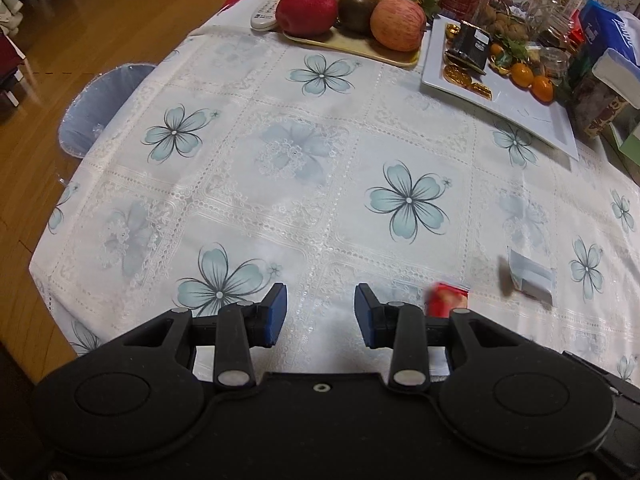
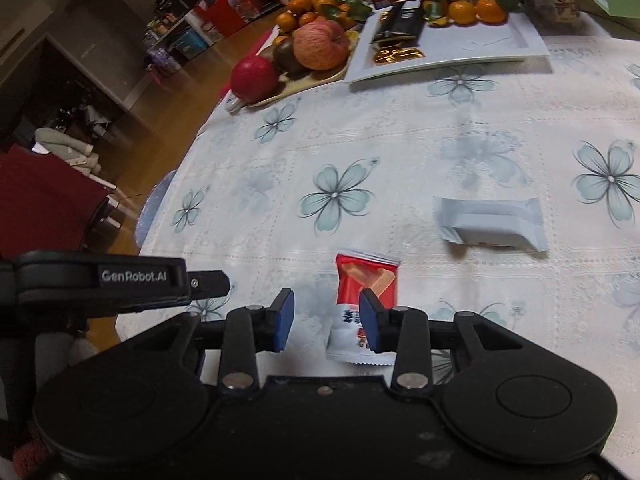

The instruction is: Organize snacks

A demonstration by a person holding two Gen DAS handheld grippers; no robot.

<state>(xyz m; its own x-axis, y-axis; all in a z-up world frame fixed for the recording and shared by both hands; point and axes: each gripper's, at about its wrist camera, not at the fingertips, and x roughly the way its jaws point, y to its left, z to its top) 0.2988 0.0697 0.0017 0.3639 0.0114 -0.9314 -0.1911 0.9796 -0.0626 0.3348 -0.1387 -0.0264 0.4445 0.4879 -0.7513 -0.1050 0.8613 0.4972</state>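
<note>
Table's covered in a white cloth (image 1: 320, 140) with blue flowers, wood floor off to the left. From my left gripper (image 1: 321, 312) I've got jaws apart with just bare cloth between them. Further right, the red snack packet (image 2: 366, 304) lies flat on the cloth, partly behind one pad of my right gripper (image 2: 327, 322), whose jaws are also apart and not clamping it. The pale blue packet (image 2: 491, 222) lies near it, to the right. At the far side are a fruit tray (image 1: 352, 46) with apples, then a white plate (image 1: 520, 116) with gold coins and mandarins.
</note>
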